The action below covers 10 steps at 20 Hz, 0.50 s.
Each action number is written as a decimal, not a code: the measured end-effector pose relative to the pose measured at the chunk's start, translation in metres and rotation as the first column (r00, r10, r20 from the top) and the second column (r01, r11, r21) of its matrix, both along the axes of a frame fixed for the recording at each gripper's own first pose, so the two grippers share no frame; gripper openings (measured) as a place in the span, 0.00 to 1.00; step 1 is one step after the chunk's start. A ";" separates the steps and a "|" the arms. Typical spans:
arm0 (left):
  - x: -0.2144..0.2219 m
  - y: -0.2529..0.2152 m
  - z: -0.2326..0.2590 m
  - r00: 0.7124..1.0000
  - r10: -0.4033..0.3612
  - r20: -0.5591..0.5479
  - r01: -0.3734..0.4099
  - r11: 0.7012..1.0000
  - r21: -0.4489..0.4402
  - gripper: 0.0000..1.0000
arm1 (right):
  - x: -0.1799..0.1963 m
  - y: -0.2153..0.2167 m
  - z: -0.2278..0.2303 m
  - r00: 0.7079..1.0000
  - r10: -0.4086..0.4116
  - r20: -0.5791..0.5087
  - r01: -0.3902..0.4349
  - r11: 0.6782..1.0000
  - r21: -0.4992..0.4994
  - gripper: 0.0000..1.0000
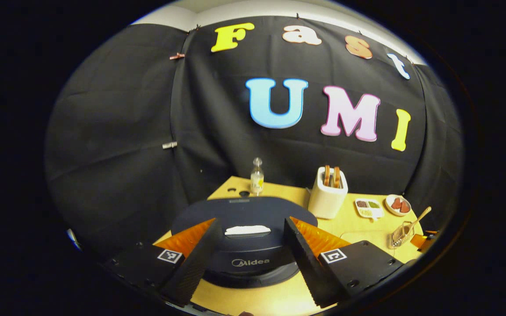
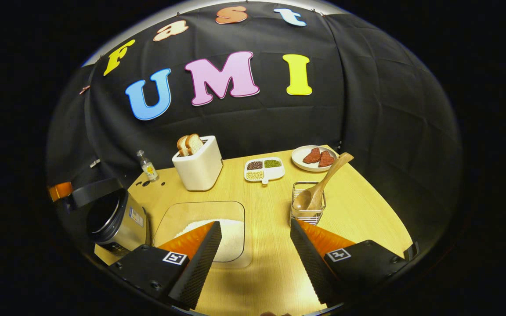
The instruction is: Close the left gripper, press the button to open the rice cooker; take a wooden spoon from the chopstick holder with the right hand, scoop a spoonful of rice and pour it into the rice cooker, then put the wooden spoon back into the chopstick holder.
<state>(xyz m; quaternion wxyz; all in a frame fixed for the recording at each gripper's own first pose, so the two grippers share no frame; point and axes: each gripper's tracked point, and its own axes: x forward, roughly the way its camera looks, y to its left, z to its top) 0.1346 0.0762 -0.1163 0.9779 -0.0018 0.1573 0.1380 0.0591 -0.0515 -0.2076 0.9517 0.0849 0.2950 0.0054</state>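
The rice cooker (image 1: 244, 210) has a dark lid that is down, with a pale button bar (image 1: 247, 229) at its front. My left gripper (image 1: 251, 223) hovers open just above that lid, one finger on each side of the button. In the right gripper view the cooker (image 2: 119, 221) stands at the left, with the left gripper (image 2: 77, 195) over it. A wire chopstick holder (image 2: 307, 206) holds the wooden spoon (image 2: 323, 182), handle leaning right. A clear tray (image 2: 200, 210) of white rice (image 2: 229, 239) lies between them. My right gripper (image 2: 255, 239) is open and empty over the table's front.
A white toaster (image 2: 198, 166) with bread stands at the back, a small bottle (image 2: 147, 166) to its left. A sectioned dish of beans (image 2: 264, 169) and a plate of red pieces (image 2: 314, 157) sit behind the holder. The black cloth wall closes in the table.
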 end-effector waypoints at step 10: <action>-0.010 -0.003 -0.059 0.999 0.043 -0.030 -0.042 0.998 0.045 0.98 | 0.002 -0.005 -0.015 0.997 0.057 -0.047 -0.057 0.998 -0.004 0.99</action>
